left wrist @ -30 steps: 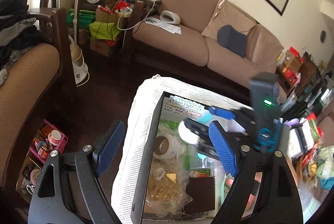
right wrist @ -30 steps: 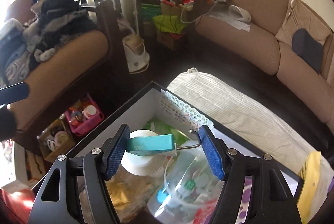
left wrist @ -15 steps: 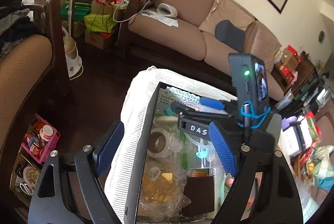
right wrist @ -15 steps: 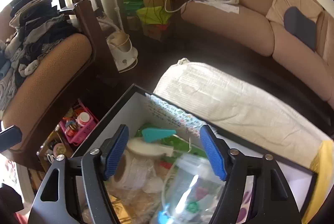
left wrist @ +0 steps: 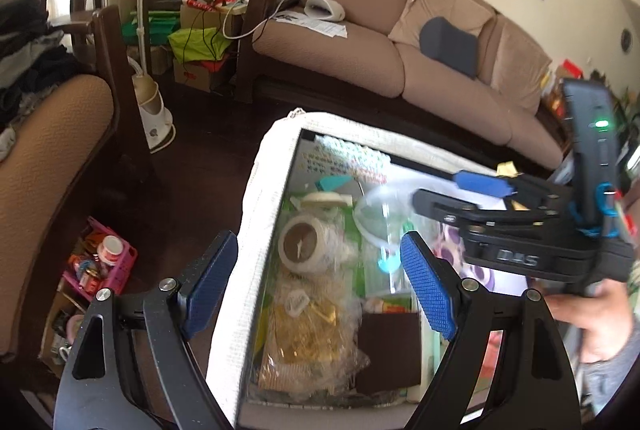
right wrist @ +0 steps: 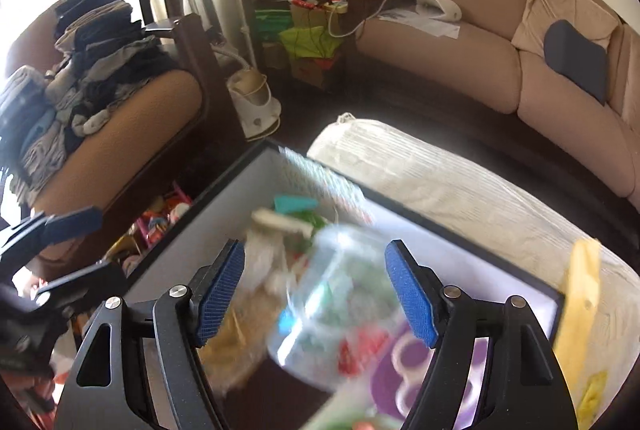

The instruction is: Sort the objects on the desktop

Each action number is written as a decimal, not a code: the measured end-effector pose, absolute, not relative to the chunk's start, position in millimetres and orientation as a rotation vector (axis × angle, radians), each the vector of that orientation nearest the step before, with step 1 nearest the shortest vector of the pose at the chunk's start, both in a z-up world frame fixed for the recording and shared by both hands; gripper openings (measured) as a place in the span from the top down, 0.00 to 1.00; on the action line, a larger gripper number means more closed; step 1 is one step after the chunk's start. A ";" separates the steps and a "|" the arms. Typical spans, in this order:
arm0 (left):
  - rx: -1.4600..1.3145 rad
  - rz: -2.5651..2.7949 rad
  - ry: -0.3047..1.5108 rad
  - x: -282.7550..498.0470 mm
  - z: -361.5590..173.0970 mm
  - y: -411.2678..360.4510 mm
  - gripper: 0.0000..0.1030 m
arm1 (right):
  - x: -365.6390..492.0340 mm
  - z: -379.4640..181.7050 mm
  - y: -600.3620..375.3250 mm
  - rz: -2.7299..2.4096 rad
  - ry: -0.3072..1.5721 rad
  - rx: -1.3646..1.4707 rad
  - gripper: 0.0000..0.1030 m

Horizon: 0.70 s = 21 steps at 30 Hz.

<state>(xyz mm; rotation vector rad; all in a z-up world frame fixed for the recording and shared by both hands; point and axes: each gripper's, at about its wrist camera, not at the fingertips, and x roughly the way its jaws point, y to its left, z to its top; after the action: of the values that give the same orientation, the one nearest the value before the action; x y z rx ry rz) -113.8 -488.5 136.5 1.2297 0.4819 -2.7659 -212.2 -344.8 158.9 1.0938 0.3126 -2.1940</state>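
Both tools stand wide with nothing gripped: the left gripper [left wrist: 318,286] hangs over the near-left rim of the black storage box [left wrist: 276,230], its left finger outside the wall, and the right gripper [right wrist: 314,294] hovers above the clutter inside. Just ahead of the right one lies a clear plastic bag [right wrist: 340,302] (blurred, contents unclear); the tape roll [left wrist: 302,244] sits just ahead of the left. Risks, as I judge them: a descending left finger catching the rim, or the two tools colliding over the crowded box.

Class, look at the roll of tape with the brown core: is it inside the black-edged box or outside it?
Inside. The roll of tape lies within the box's black rim, among the other items there, beside a crinkled clear bag.
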 end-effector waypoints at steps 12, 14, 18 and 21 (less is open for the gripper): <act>1.325 -2.728 0.507 -58.5 129.7 -427.8 0.00 | -136.0 168.1 -276.8 -2.138 0.238 1.136 0.12; 1.296 -2.751 0.521 -42.5 132.8 -420.3 0.00 | -121.5 172.3 -261.5 -2.135 0.176 1.130 0.08; 1.331 -2.723 0.514 -19.1 136.8 -403.6 0.00 | -92.2 182.7 -236.8 -2.143 0.150 1.113 0.02; 1.327 -2.726 0.481 -1.2 148.4 -388.4 0.00 | -71.4 193.8 -223.6 -2.148 0.155 1.097 0.01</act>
<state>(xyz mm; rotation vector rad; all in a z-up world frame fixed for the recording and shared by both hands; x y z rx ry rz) -1.2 -388.4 148.4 1.3266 0.4807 -2.7261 -71.4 -223.6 193.8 1.0974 0.1551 -2.1482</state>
